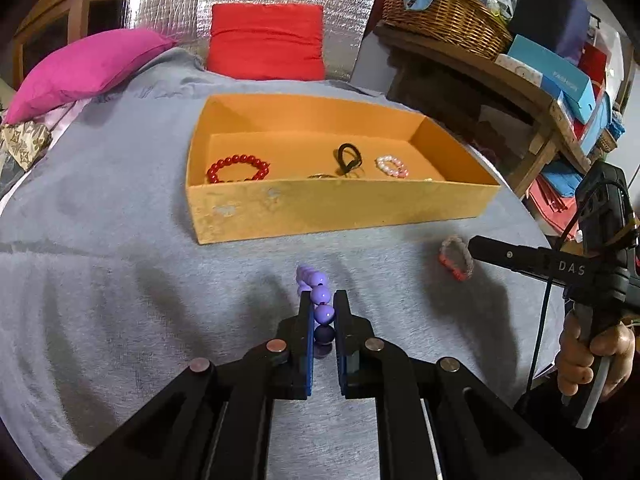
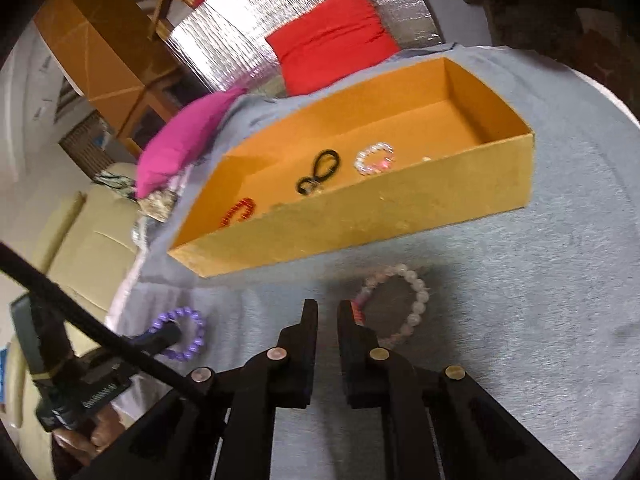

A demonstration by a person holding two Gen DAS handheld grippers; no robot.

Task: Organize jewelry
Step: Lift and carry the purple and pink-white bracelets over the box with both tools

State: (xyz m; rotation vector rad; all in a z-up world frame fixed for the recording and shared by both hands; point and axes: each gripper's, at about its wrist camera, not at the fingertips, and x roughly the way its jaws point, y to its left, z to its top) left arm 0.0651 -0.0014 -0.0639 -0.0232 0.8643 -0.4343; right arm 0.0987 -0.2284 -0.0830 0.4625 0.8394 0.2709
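My left gripper point(image 1: 323, 305) is shut on a purple bead bracelet point(image 1: 316, 284), whose beads run up between the blue pads and stick out past the tips. In the right wrist view the same purple bracelet point(image 2: 186, 334) hangs from that gripper at lower left. My right gripper point(image 2: 328, 309) has its jaws nearly together, and only grey cloth shows between them. A pale pink bead bracelet point(image 2: 416, 292) rests against the outer side of its right finger, tipped up from the cloth. The left wrist view has this pink bracelet point(image 1: 456, 258) at the right gripper's tip.
An orange box point(image 1: 340, 208) stands on the grey cloth ahead. It holds a red bead bracelet point(image 1: 238, 169), a black hair tie point(image 1: 349, 158) and a pink-white bead bracelet point(image 1: 392, 166). Red and magenta cushions lie behind it, and a cluttered wooden shelf with a wicker basket stands at the right.
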